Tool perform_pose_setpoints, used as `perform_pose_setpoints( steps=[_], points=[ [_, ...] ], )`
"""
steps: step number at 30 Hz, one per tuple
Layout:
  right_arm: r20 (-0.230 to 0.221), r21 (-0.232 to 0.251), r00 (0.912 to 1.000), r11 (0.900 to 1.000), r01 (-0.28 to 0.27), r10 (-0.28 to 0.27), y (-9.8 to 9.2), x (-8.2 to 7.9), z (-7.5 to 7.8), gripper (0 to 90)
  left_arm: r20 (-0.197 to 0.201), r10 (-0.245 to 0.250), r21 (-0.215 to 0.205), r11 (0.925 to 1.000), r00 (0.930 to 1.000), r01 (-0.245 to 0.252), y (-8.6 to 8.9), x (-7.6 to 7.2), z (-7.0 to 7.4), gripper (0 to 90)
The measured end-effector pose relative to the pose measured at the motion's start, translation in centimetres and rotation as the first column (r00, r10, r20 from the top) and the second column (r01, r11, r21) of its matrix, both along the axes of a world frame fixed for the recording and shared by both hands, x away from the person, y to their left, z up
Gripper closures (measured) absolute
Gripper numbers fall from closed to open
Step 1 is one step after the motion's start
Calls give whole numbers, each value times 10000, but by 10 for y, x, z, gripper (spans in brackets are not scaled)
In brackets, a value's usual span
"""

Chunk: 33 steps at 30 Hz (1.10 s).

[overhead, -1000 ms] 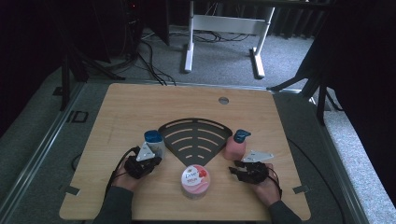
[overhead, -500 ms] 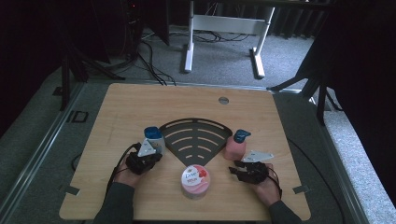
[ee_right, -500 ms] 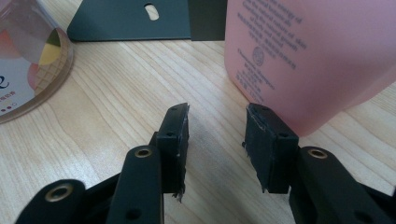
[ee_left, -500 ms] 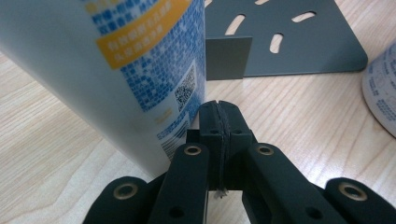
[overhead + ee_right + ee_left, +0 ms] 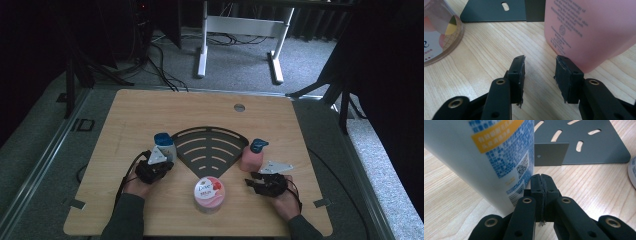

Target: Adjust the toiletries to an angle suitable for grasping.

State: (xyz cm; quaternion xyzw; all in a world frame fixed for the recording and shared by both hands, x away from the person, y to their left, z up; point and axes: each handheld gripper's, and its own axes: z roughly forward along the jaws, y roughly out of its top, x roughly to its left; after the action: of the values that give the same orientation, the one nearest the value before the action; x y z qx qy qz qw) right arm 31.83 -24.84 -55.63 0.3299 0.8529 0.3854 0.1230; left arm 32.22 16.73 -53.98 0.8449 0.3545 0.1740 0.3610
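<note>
My left gripper (image 5: 541,182) is pressed together, empty, with the white bottle (image 5: 481,157) just beside it, perhaps touching. My right gripper (image 5: 540,67) stands spread on nothing, the pink bottle (image 5: 589,30) close ahead. Both bottles are capped, contents hidden. Since a second ago, my left hand has barely shifted.

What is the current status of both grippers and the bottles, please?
Left gripper shut, empty, beside the white bottle. Right gripper open, empty, next to the pink bottle. Nothing blocking either.
</note>
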Motion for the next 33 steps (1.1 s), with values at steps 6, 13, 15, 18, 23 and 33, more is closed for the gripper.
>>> perform_pose_setpoints(
  steps=[6, 13, 15, 18, 23, 33],
  points=[
    [-20, 28, 10000, 10000, -10, 10, 0, 0, 0, 593, 9, 40, -20, 10000, 10000, -40, 0, 3, 0, 891],
    [-29, 41, 10000, 10000, -70, 71, 0, 1, 0, 581, 120, 95, -237, 9997, 9999, -93, 1, -3, 1, 844],
    [-34, 56, 10000, 9999, -83, 83, 0, 1, 0, 574, 168, 118, -244, 9996, 9998, -114, 1, -7, 3, 821],
    [-38, 61, 10000, 9999, -80, 80, 0, 0, 0, 572, 177, 116, -338, 9994, 9998, -110, 3, -12, 6, 791],
    [-57, 31, 9999, 9999, -105, 105, 1, 0, 0, 558, 116, -135, -393, 9991, 9998, 140, 0, -21, 7, 712],
    [78, -501, 9996, 9983, -281, 285, 8, -3, 2, 474, -162, -1020, -648, 9928, 9946, 1008, -15, -37, 4, 607]
  ],
)
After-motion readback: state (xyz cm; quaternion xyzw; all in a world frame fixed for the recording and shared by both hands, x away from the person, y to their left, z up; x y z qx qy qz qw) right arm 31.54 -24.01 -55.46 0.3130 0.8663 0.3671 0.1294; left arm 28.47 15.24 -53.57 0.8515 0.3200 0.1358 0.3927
